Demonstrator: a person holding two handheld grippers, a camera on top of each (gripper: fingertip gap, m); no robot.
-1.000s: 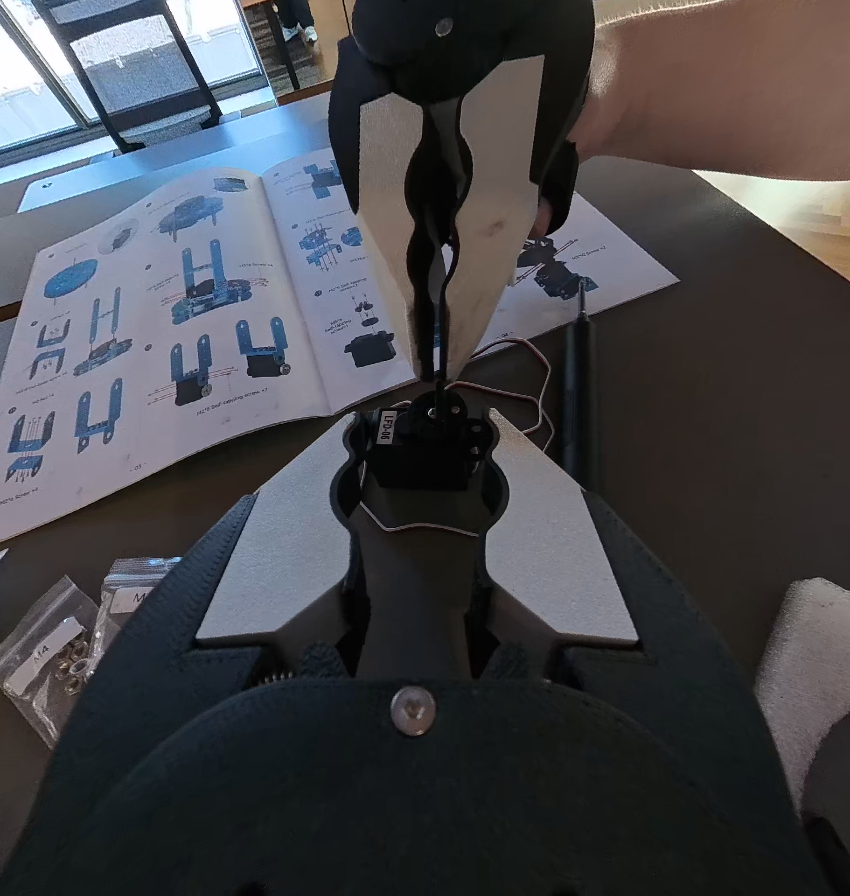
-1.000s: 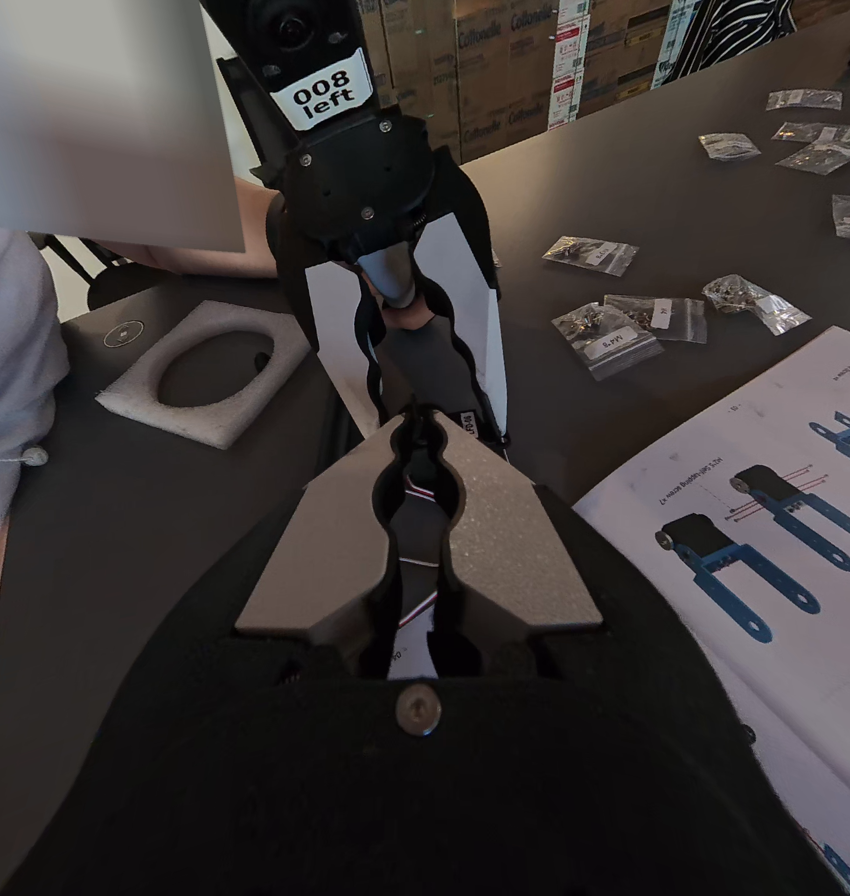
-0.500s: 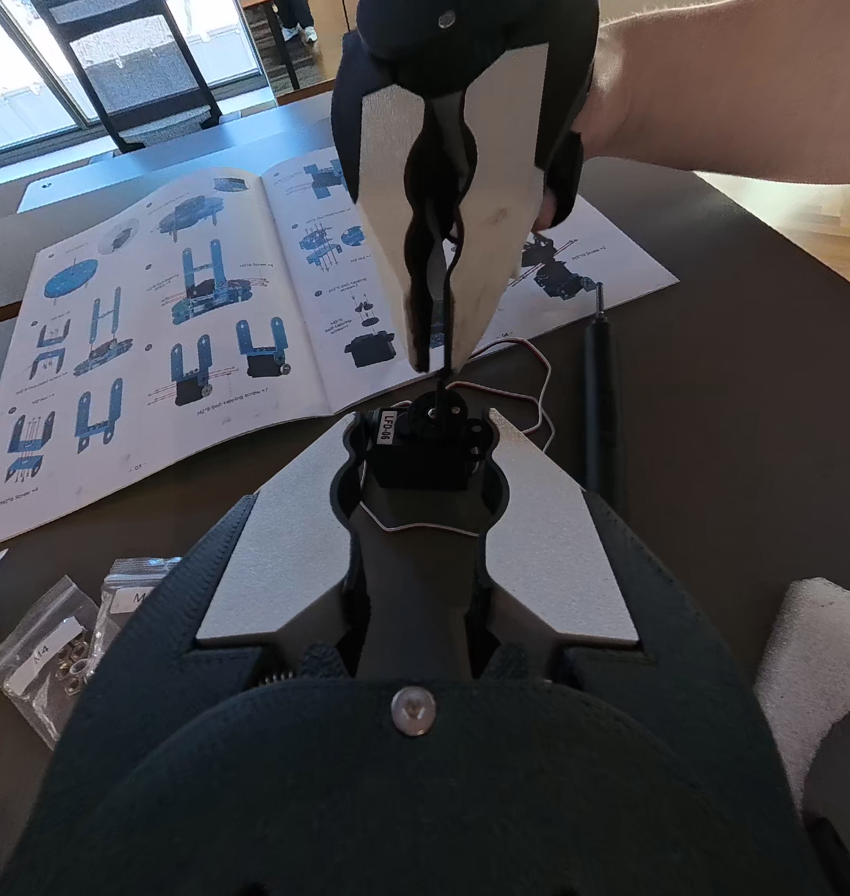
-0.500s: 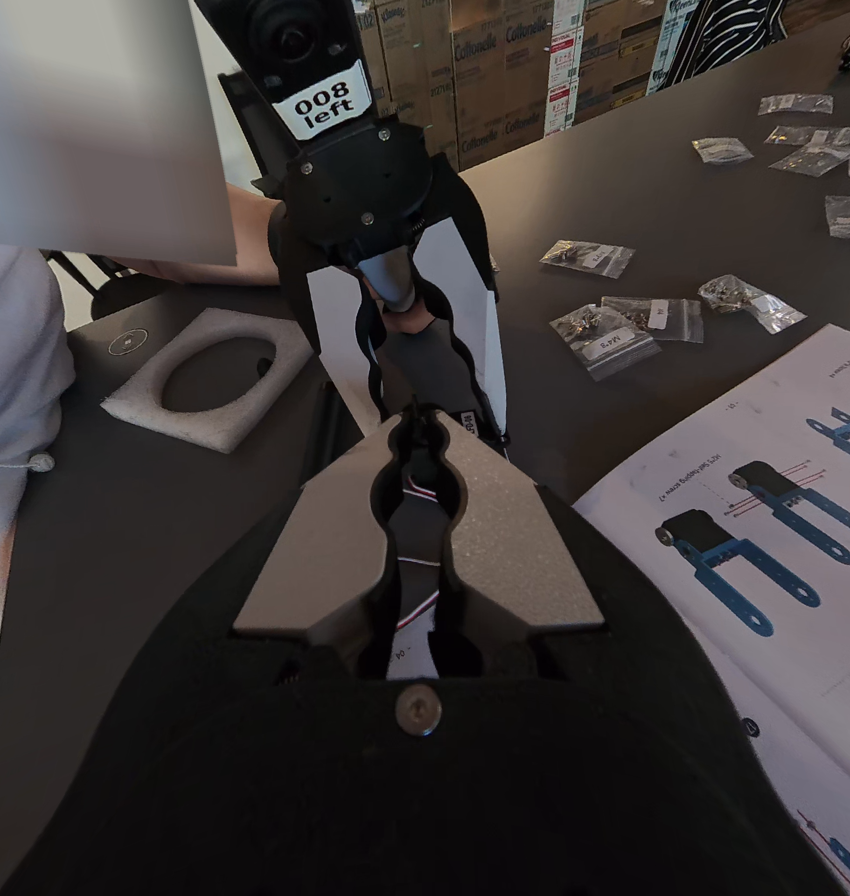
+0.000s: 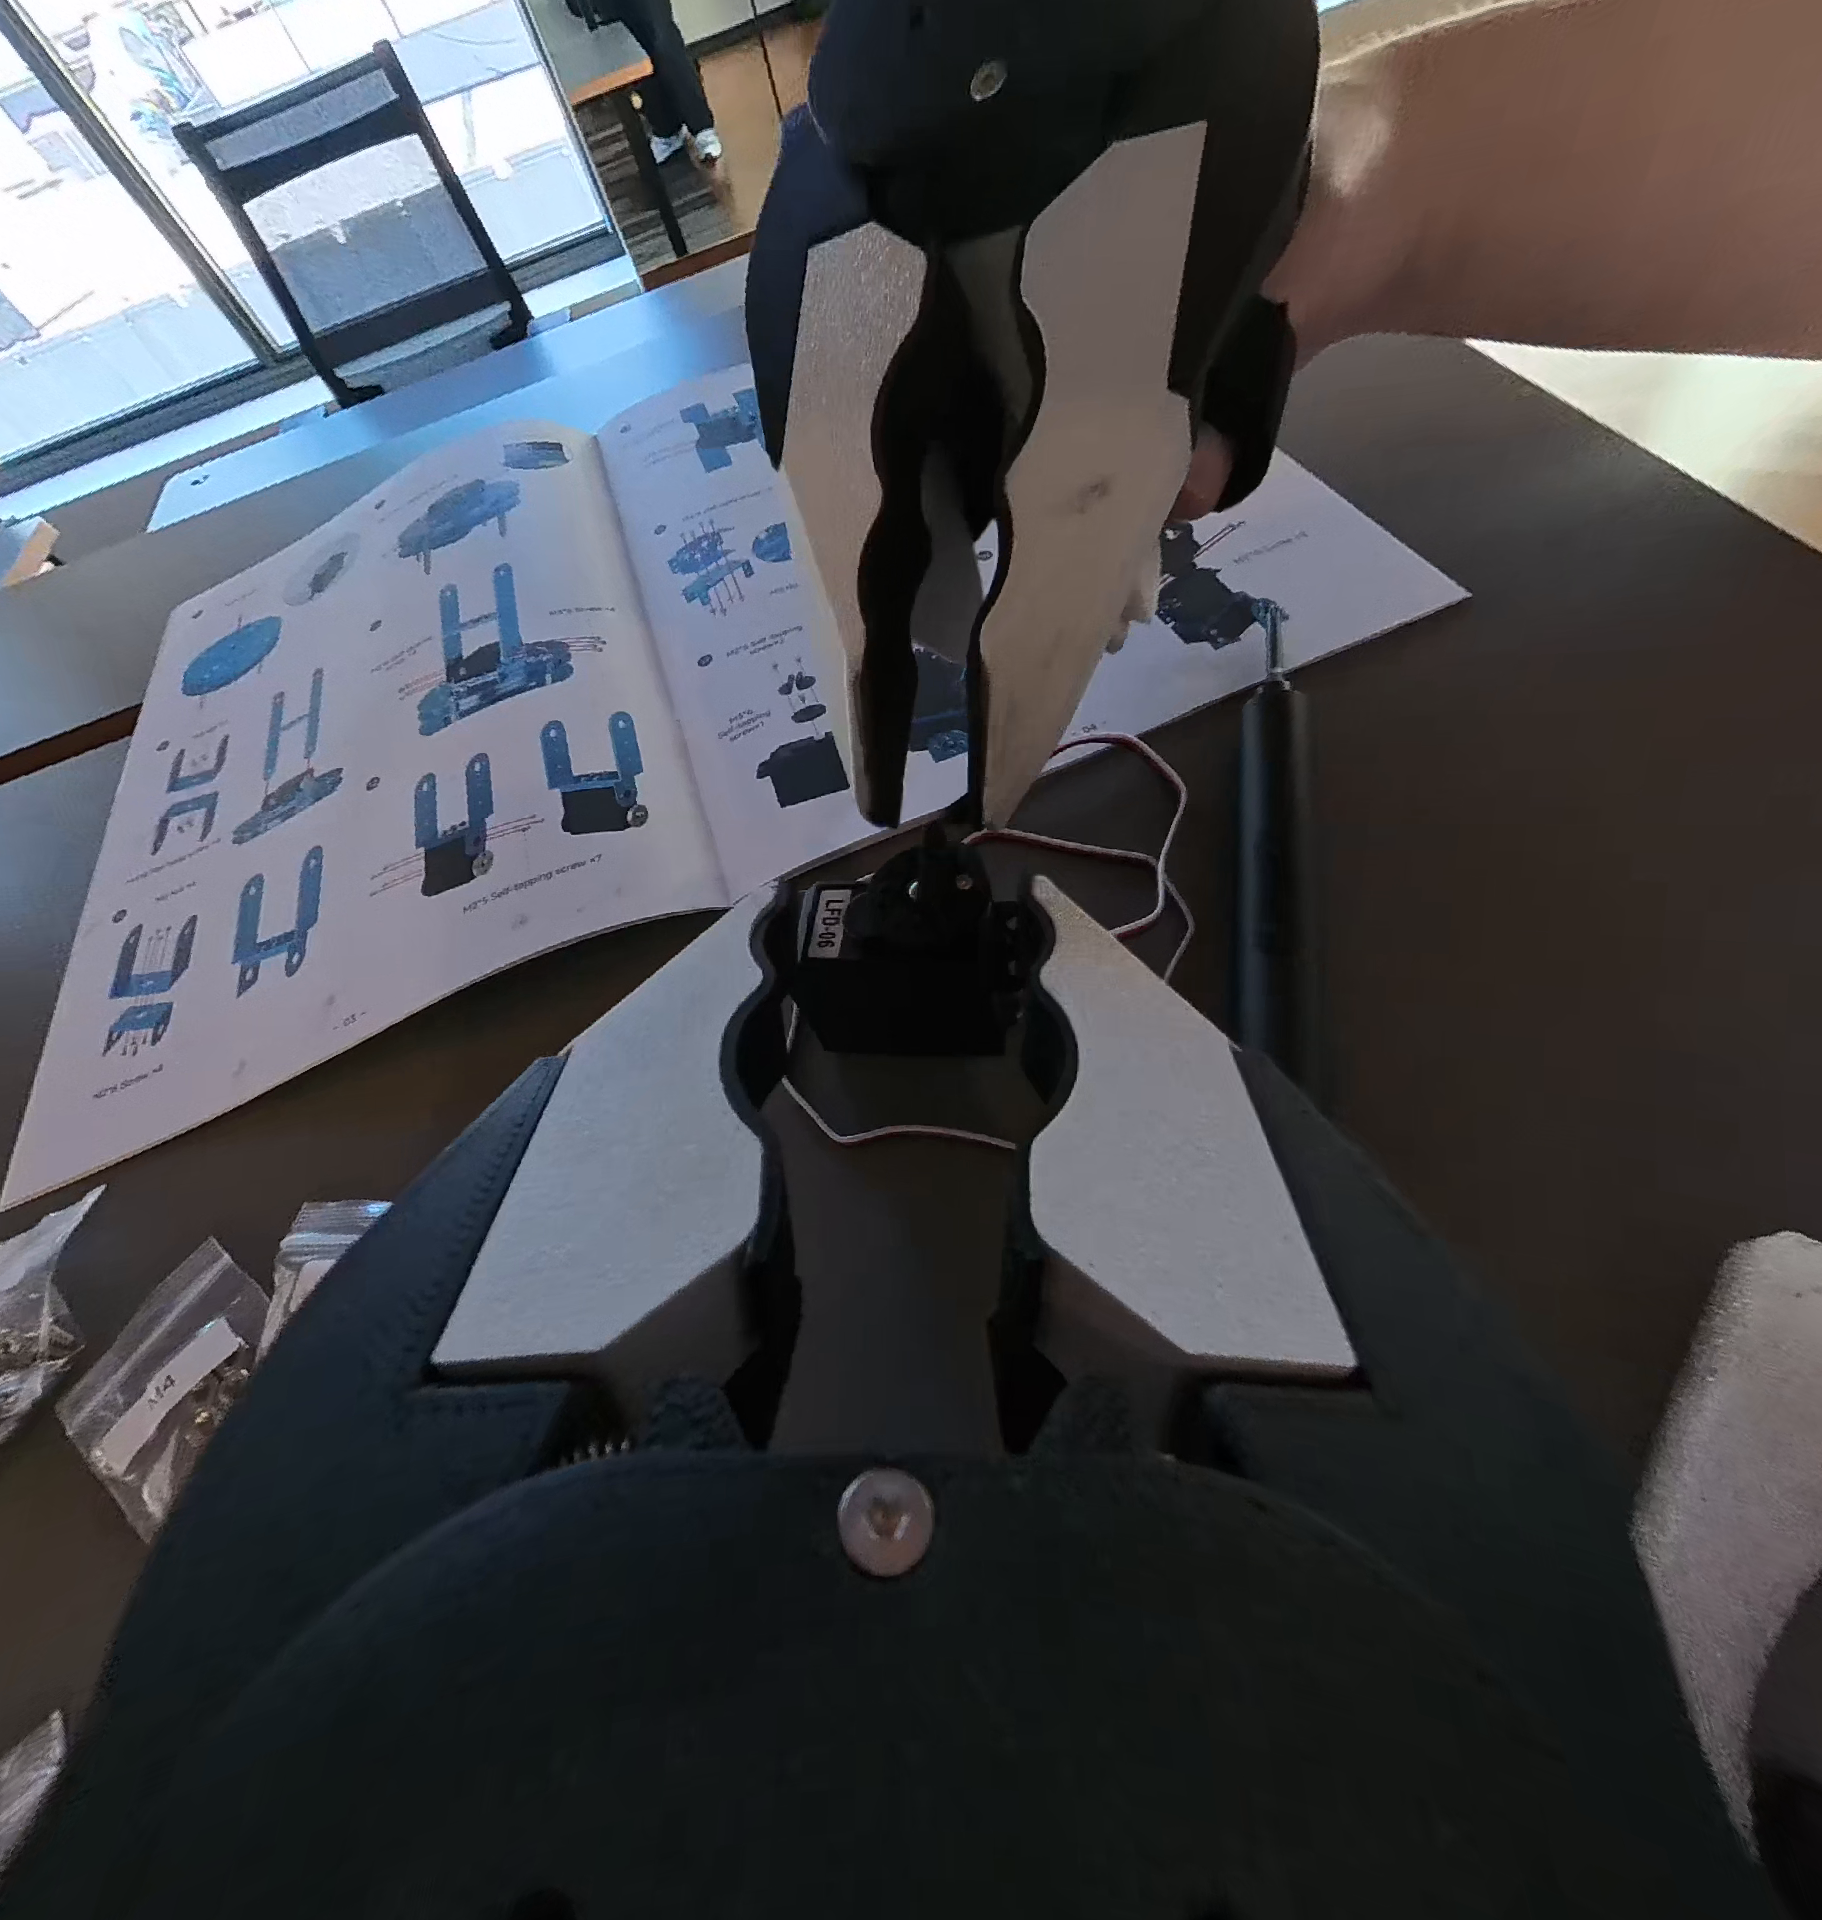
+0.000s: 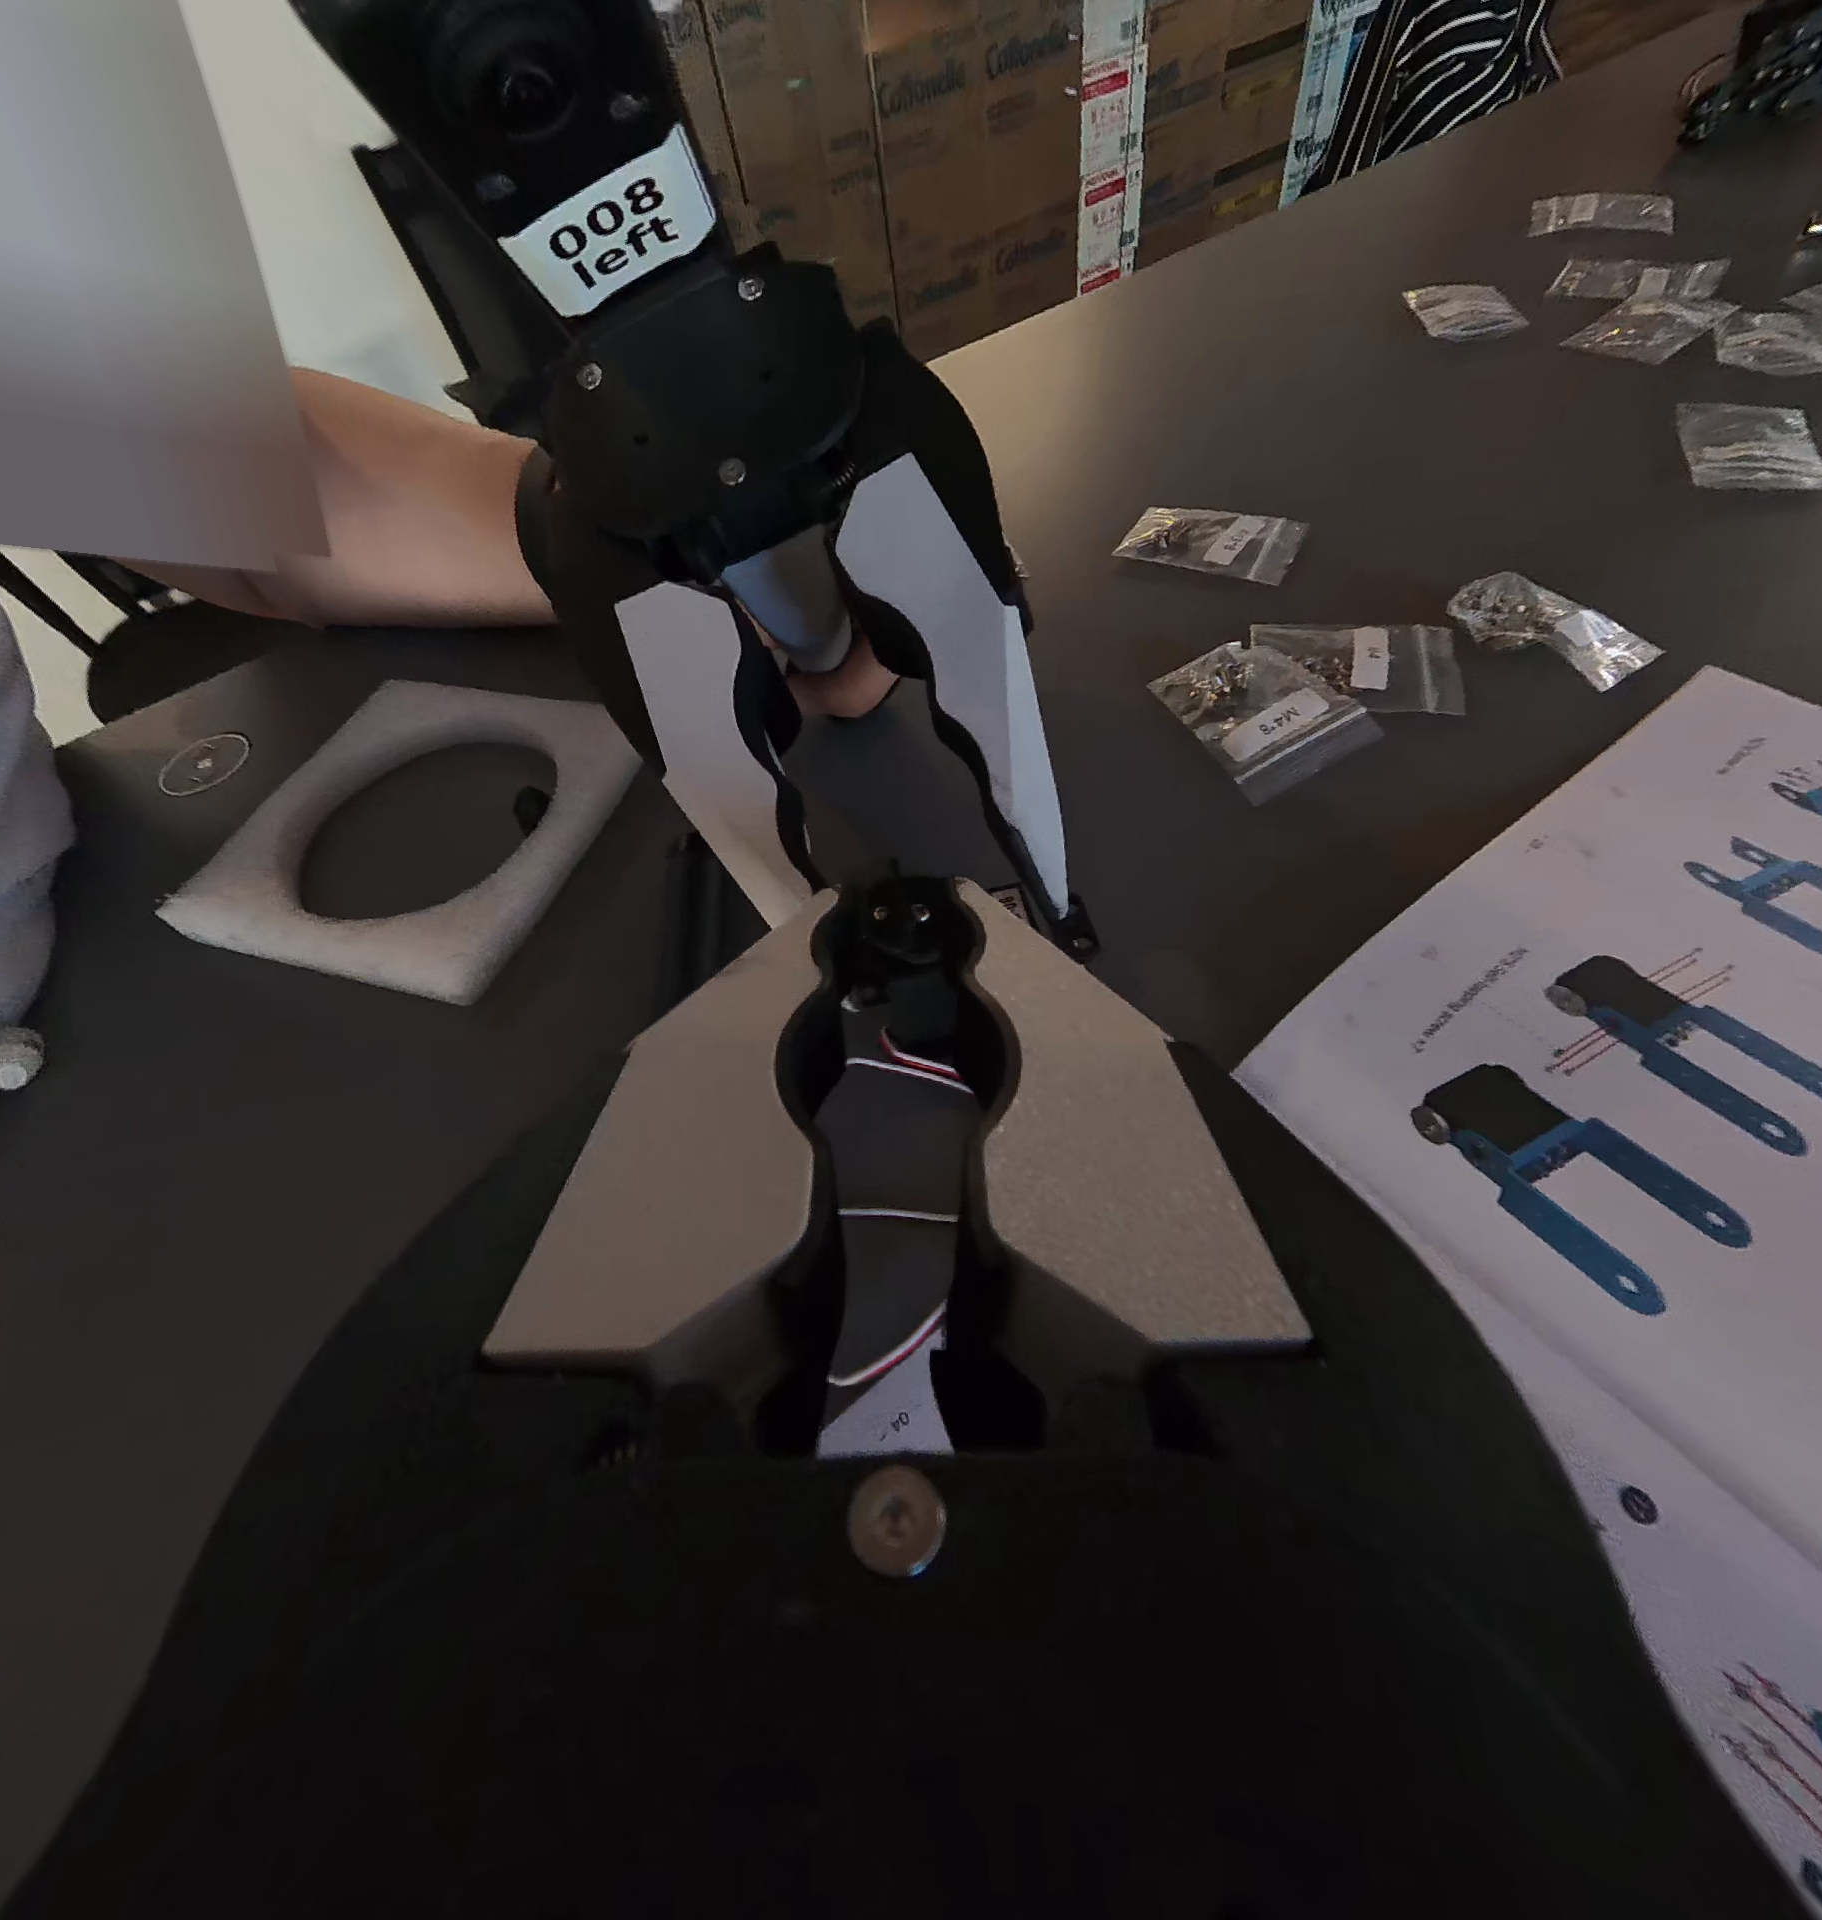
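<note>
**Servo gripped between left tongs**

The servo [image 5: 912, 971] sits clenched in the left tongs [image 5: 907, 914] above the bench [image 5: 1613, 831]. The right tongs [image 5: 933, 816], parted slightly and empty, hover just over its horn [image 6: 902, 920]. A manual [image 5: 419, 748] and screwdriver [image 5: 1265, 831] lie beside.

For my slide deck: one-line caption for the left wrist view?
Left gripper clamps a black servo; right gripper hovers open above it.
</note>
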